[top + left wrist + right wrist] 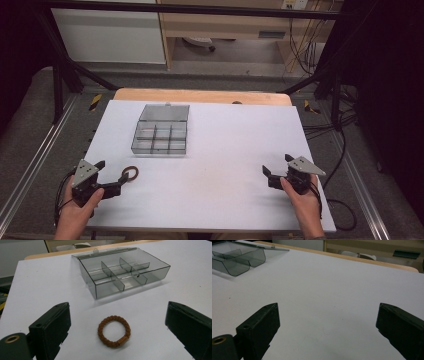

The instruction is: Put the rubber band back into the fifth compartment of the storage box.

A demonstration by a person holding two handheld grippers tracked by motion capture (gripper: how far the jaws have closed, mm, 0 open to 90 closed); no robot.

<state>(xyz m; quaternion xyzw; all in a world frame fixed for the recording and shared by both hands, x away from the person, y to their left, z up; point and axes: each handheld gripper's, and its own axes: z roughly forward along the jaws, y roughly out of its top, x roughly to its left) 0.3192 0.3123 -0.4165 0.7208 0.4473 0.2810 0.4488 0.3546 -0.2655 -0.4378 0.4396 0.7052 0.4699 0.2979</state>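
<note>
A person sits at a table with a white top (225, 150) and holds one pair of tongs in each hand. The left tongs (113, 172) are near the left front corner of the table. Their two black jaws are spread wide apart and grip nothing.

A small brown ring (114, 331) — it looks like a braided hair tie — lies flat on the white top just in front of the left tongs. In the left gripper view it sits between the two jaws, a bit ahead of them, and touches neither one. In the high view one jaw tip is right beside the ring (131, 173); it is hard to tell there if they touch.

Farther out in front of the left tongs stands a clear grey plastic box (122, 275). Its lid is swung open and lies flat behind it. Thin walls split the box into small parts, and all the parts that can be seen look bare. The box and the ring are well apart.

The right tongs (276, 170) are near the right front edge of the table — well apart from the left tongs. Their jaws are also spread wide and hold nothing. In the right gripper view, a corner of the box (237, 258) is far off to the left of them.
</note>
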